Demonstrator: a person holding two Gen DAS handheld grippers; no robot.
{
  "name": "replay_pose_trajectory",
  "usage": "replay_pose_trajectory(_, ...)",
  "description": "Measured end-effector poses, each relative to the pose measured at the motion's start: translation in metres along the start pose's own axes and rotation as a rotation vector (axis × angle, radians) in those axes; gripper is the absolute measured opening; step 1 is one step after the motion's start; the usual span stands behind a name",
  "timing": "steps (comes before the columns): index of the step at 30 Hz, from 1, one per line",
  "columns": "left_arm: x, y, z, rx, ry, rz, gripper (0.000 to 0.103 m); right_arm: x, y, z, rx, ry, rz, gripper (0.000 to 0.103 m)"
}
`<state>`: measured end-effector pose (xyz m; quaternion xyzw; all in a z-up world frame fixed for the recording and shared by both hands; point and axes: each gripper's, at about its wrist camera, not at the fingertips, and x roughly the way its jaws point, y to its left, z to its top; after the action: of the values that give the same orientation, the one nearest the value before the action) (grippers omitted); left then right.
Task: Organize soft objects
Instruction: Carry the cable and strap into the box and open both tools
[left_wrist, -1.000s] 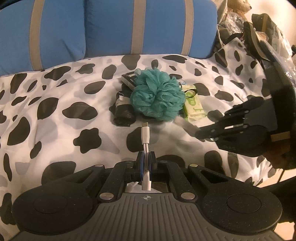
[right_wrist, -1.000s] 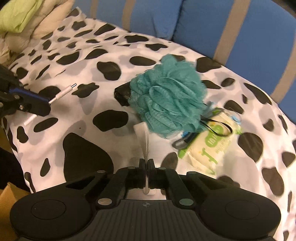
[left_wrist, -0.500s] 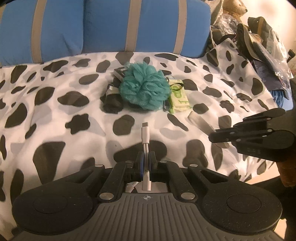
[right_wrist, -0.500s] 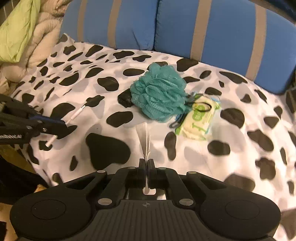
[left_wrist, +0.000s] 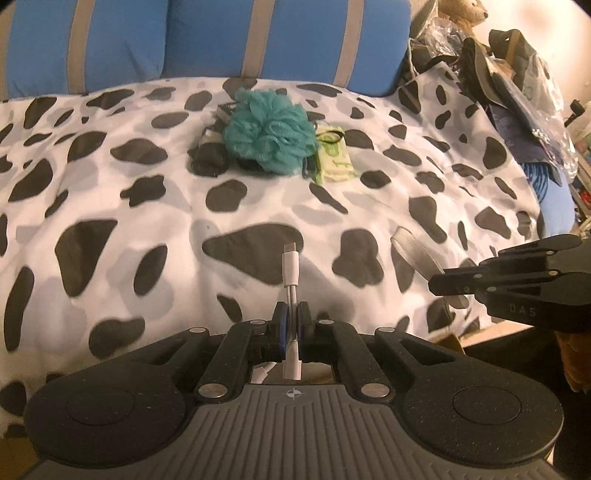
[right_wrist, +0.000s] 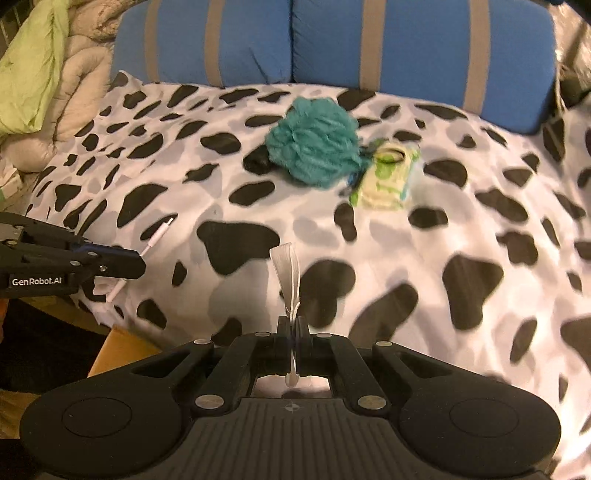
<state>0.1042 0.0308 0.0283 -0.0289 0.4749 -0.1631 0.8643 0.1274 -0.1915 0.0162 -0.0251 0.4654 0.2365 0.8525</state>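
Both your grippers are clamped — left gripper (left_wrist: 290, 317) on a white cable (left_wrist: 290, 264), right gripper (right_wrist: 293, 325) on a clear strip (right_wrist: 284, 264); the far pile by the sponge (left_wrist: 271, 136) looks gathered — these two remain.

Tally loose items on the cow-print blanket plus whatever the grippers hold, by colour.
Teal: 1, mesh bath pouf
Green: 1, soft wipes pack
Black: 1, dark bundle beside the pouf
White: 2, USB cable plug in left gripper; translucent plastic strip in right gripper
Total: 5

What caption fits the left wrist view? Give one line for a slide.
Left gripper shut on a white cable above the cow-print cover, teal loofah ahead, right gripper alongside.
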Motion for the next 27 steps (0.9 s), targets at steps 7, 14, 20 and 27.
replay_pose_trajectory(7,-0.006,-0.004,-0.023,-0.037,0.043,-0.013,0.004,-0.013,0.009,-0.025,0.026,0.031,0.018,0.004)
replay_pose_trajectory(14,-0.013,-0.010,-0.041,-0.073,0.071,-0.021,0.004,-0.021,0.022,-0.045,0.038,0.062,0.030,0.004)
replay_pose_trajectory(20,-0.016,-0.015,-0.058,-0.108,0.115,-0.033,0.004,-0.023,0.026,-0.059,0.076,0.110,0.041,0.004)
replay_pose_trajectory(27,-0.012,-0.017,-0.071,-0.128,0.181,-0.030,0.005,-0.020,0.031,-0.071,0.109,0.175,0.060,0.004)
